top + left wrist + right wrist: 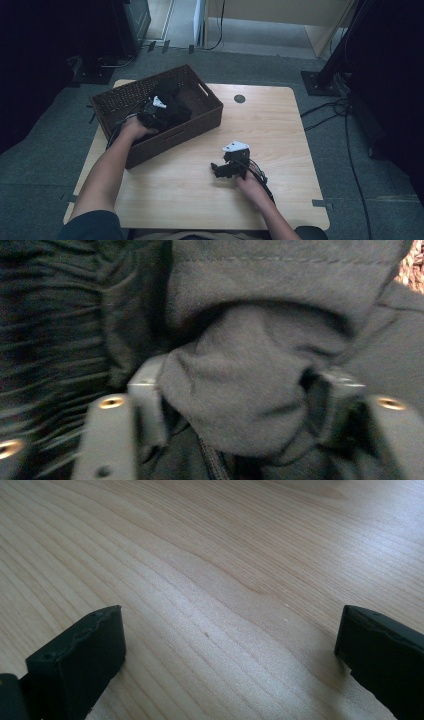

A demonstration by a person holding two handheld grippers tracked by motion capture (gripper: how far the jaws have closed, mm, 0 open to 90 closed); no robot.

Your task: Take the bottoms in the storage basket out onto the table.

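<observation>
A brown woven basket (192, 127) stands on the left half of the wooden table (272, 135). Dark grey cloth (176, 109) lies bunched inside it. My left gripper (156, 114) reaches into the basket. In the left gripper view a thick fold of the cloth (280, 285) sits squeezed between the two jaws of my left gripper (232, 390). My right gripper (216, 170) rests low over bare wood near the table's front middle. In the right gripper view my right gripper (230, 635) has its jaws wide apart with nothing between them.
A small dark round cap (239, 98) sits in the tabletop behind the basket's right end. Cables (345, 115) run over the grey floor to the right of the table. Dark stands and furniture ring the table's far side.
</observation>
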